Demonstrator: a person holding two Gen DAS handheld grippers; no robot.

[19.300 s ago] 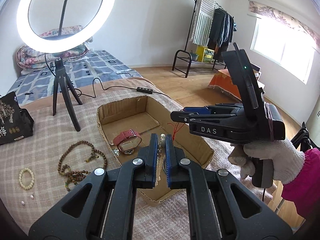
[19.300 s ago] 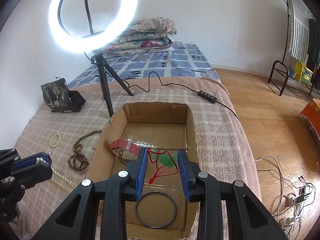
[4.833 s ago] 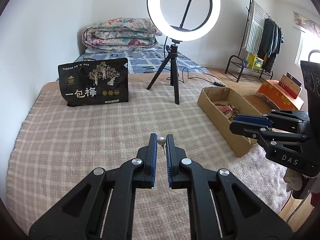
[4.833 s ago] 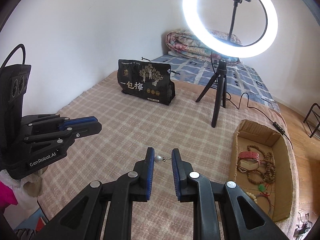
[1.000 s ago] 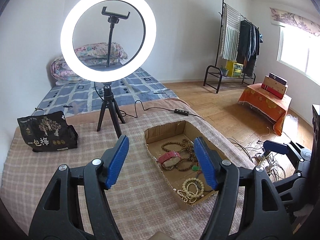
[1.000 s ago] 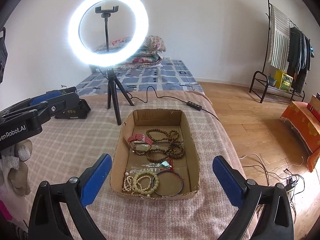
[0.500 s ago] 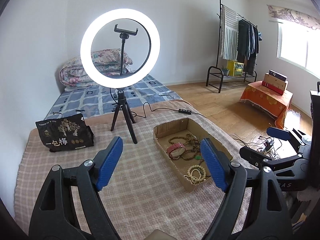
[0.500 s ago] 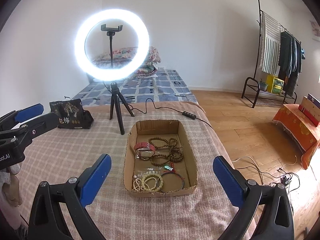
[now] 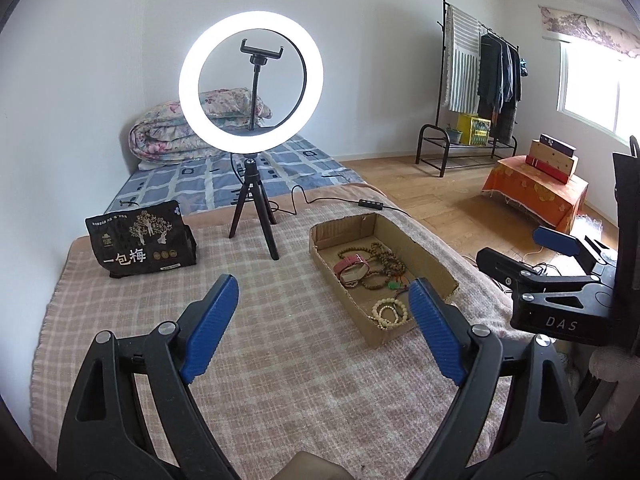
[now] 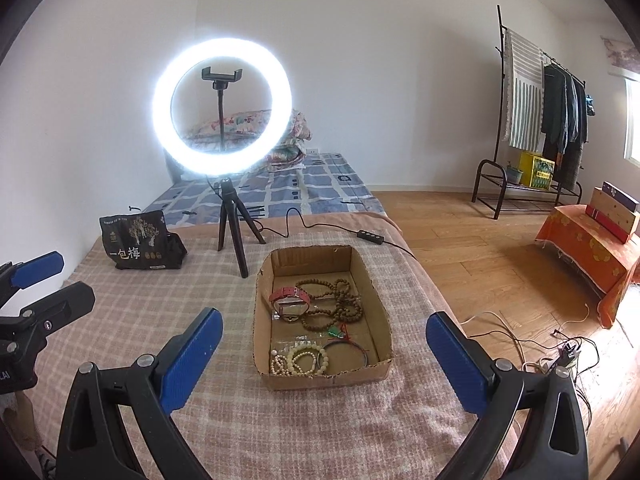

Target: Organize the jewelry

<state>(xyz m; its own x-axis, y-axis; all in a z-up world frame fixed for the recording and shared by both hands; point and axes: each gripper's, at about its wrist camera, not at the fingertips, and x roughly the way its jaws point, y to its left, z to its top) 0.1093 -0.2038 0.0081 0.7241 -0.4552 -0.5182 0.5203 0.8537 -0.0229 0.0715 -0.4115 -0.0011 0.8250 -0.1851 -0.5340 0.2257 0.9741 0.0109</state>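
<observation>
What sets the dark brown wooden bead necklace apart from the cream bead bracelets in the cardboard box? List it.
The dark brown wooden bead necklace is long and loosely tangled; the cream bead bracelets are short, tight loops. The necklace lies mid-box beside the red-strapped watch; the bracelets lie at the near end. Both rest inside the cardboard box, untouched.

Open plaid blanket at nine o'clock of cardboard box (walls low); blocked at eleven by ring-light tripod, black pouch farther left.
</observation>
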